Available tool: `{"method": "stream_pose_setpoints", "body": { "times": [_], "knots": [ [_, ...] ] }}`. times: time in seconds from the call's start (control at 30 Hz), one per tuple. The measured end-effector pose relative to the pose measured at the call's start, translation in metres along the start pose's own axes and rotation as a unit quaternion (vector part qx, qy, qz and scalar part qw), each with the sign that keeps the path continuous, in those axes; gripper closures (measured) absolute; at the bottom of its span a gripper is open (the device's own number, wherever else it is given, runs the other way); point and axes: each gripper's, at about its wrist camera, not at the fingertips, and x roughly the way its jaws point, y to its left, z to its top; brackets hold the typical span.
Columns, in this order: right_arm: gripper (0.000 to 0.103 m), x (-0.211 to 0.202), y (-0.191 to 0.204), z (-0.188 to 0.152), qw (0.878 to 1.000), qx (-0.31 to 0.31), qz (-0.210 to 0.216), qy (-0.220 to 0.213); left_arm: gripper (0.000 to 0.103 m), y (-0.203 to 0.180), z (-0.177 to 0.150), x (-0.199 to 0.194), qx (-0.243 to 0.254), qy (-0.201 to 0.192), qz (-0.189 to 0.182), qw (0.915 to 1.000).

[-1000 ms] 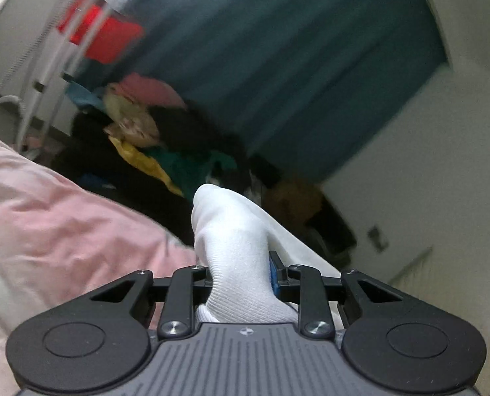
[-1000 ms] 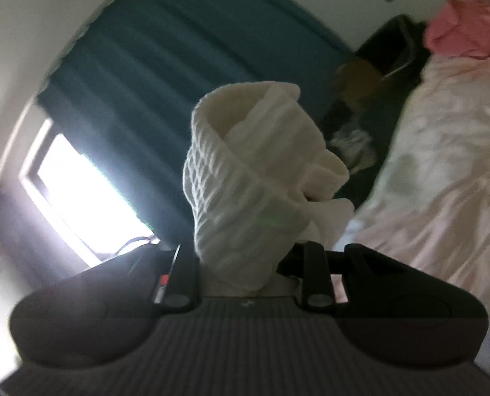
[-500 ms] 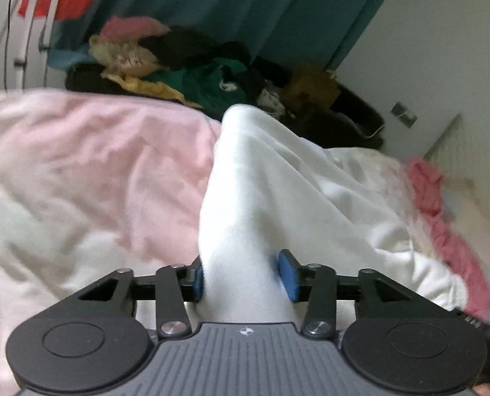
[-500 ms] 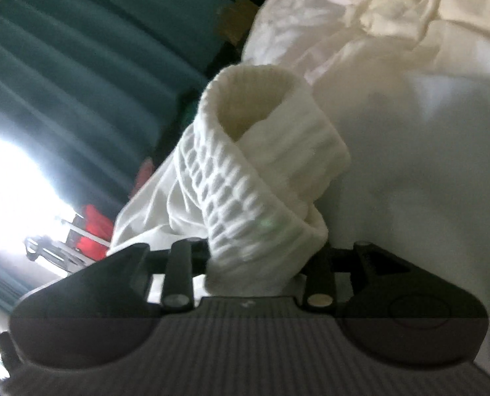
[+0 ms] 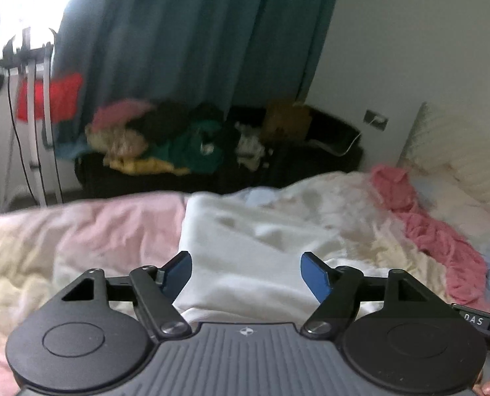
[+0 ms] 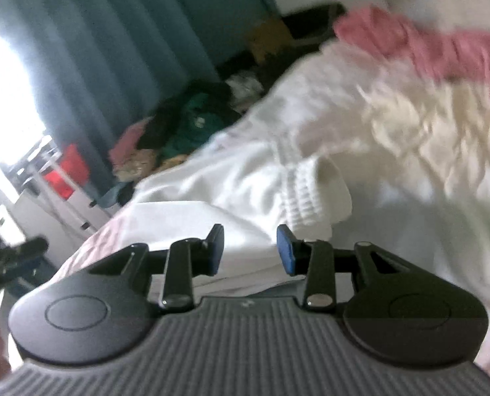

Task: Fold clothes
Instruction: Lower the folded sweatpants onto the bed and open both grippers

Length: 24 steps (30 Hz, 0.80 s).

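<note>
A white garment (image 5: pixel 245 247) lies spread on the bed's pink and cream cover (image 5: pixel 96 227). My left gripper (image 5: pixel 246 272) is open just above its near edge, with the blue pads wide apart and nothing between them. In the right wrist view the same white garment (image 6: pixel 231 184) lies flat, with its ribbed cuff (image 6: pixel 307 198) bunched just beyond my right gripper (image 6: pixel 249 247), which is open and empty.
A pink knitted garment (image 5: pixel 423 221) lies on the right of the bed near a pillow (image 5: pixel 456 151). Beyond the bed a dark couch holds a heap of coloured clothes (image 5: pixel 165 142). A drying rack (image 5: pixel 37 125) stands at the left by teal curtains (image 5: pixel 192 39).
Both grippers held the white garment up, brought it down onto the bed, then opened and let it go. It now lies flat on the cover.
</note>
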Motion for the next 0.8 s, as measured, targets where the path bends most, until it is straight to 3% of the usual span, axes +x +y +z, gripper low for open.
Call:
{"method": "stream_pose_setpoints", "body": {
  "times": [0.1, 0.13, 0.17, 0.23, 0.27, 0.47, 0.8],
  "knots": [
    [0.063, -0.042, 0.018, 0.006, 0.999, -0.041, 0.013, -0.014, 0.023, -0.024, 0.004, -0.047, 0.022, -0.017, -0.005, 0.9996],
    [0.055, -0.058, 0.026, 0.007, 0.998, -0.060, 0.018, -0.020, 0.021, -0.031, 0.004, -0.062, 0.029, -0.022, 0.000, 0.9993],
    [0.034, -0.073, 0.032, 0.007, 0.996, -0.077, 0.026, -0.026, 0.020, -0.037, 0.004, -0.077, 0.037, -0.028, 0.003, 0.9989],
    [0.009, -0.099, 0.041, 0.005, 0.993, -0.096, 0.046, -0.049, 0.006, -0.049, 0.003, -0.109, 0.049, -0.042, 0.004, 0.9979],
    [0.004, -0.113, 0.046, 0.004, 0.991, -0.108, 0.052, -0.061, 0.002, -0.052, 0.001, -0.122, 0.053, -0.048, 0.005, 0.9974],
    [0.004, -0.178, 0.065, -0.013, 0.983, -0.141, 0.085, -0.080, 0.000, -0.067, -0.025, -0.194, 0.074, -0.076, 0.016, 0.9943],
    [0.004, -0.228, 0.073, -0.075, 0.976, -0.170, 0.078, -0.111, 0.000, -0.070, -0.106, -0.296, 0.063, -0.140, 0.056, 0.9866]
  ]
}}
